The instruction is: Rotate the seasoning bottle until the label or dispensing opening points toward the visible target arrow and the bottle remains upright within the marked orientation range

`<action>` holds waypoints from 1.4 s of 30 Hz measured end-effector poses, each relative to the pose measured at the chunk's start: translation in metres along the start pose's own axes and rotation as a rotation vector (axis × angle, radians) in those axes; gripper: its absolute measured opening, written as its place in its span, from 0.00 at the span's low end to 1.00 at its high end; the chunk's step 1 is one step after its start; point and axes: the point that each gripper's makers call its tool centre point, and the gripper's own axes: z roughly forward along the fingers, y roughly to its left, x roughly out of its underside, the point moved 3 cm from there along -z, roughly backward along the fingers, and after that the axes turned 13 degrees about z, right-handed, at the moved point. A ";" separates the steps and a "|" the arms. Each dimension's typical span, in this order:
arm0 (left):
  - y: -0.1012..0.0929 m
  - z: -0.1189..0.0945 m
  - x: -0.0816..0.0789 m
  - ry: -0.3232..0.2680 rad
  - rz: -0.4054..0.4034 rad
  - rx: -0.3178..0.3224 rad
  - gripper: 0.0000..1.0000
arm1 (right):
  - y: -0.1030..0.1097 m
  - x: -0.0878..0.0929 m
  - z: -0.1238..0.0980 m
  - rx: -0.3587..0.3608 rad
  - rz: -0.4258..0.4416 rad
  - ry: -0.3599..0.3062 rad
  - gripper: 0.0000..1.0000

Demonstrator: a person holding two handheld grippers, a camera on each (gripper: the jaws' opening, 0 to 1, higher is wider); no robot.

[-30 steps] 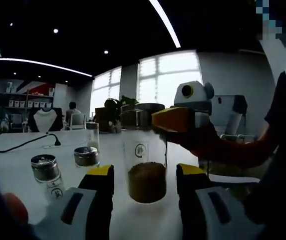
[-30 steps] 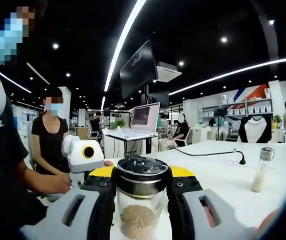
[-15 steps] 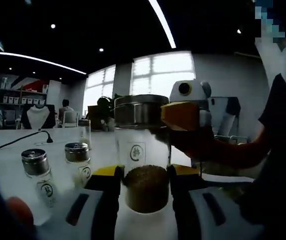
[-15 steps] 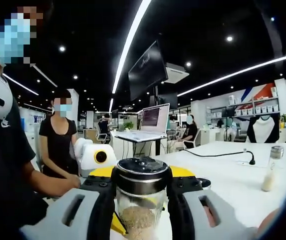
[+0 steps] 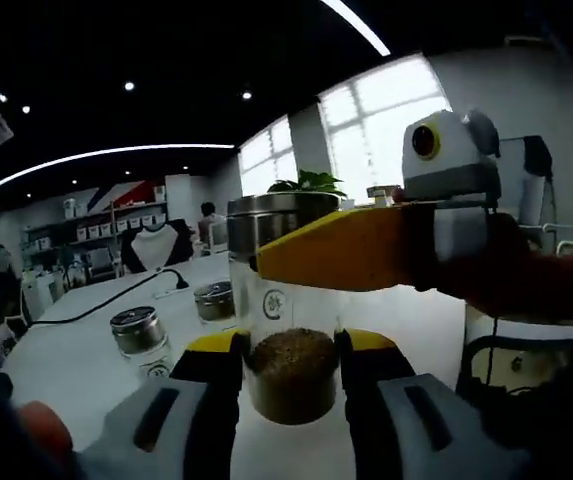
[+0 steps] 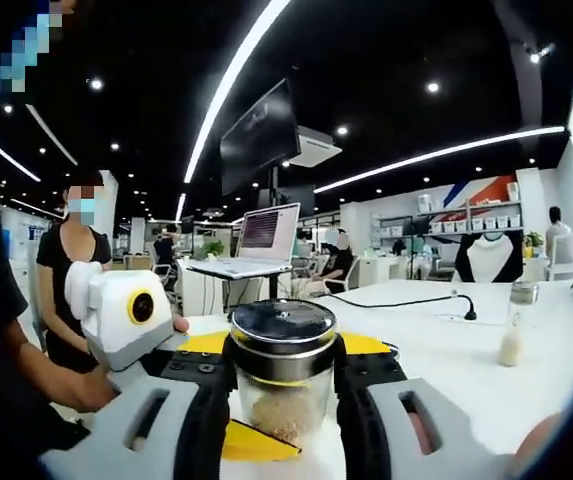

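In the left gripper view, the seasoning bottle (image 5: 288, 330) stands upright on the white table (image 5: 86, 350), its brown-filled lower body clamped between the left tongs (image 5: 291, 350). The right tongs (image 5: 366, 245) reach in at its metal lid. Two smaller lidded jars (image 5: 138, 335) stand nearby. No target arrow is visible, so alignment cannot be judged.

In the right gripper view, the right tongs (image 6: 284, 360) pinch the bottle (image 6: 284, 375) at its lid, pale granules inside; turning seems underway.
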 end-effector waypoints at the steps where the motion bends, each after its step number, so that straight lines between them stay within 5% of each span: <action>1: 0.000 0.001 0.001 0.001 0.005 -0.006 0.41 | -0.001 0.001 0.000 0.010 0.004 0.002 0.39; 5: -0.004 0.004 0.003 -0.022 -0.043 0.067 0.41 | -0.001 0.003 -0.002 0.038 0.001 0.029 0.38; 11: -0.012 -0.001 -0.006 -0.122 -0.116 0.265 0.43 | 0.012 0.000 -0.012 -0.137 -0.038 0.047 0.38; 18: -0.020 -0.010 -0.014 -0.177 -0.128 0.388 0.44 | 0.029 0.000 -0.019 -0.272 -0.058 0.075 0.38; 24: -0.017 -0.009 -0.014 -0.135 -0.102 0.306 0.44 | 0.028 0.000 -0.015 -0.257 -0.023 0.055 0.39; 29: -0.004 -0.006 -0.007 -0.015 0.006 0.127 0.43 | 0.020 0.005 0.002 -0.100 -0.012 0.051 0.41; 31: -0.003 -0.005 -0.005 -0.002 0.005 0.102 0.43 | 0.018 0.007 0.006 -0.052 0.005 0.052 0.41; 38: -0.001 -0.003 -0.002 -0.037 -0.052 0.142 0.44 | 0.016 0.007 0.009 0.024 -0.022 0.030 0.41; 42: -0.008 -0.007 -0.006 -0.111 -0.110 0.292 0.43 | 0.019 0.008 0.003 -0.088 -0.070 0.061 0.41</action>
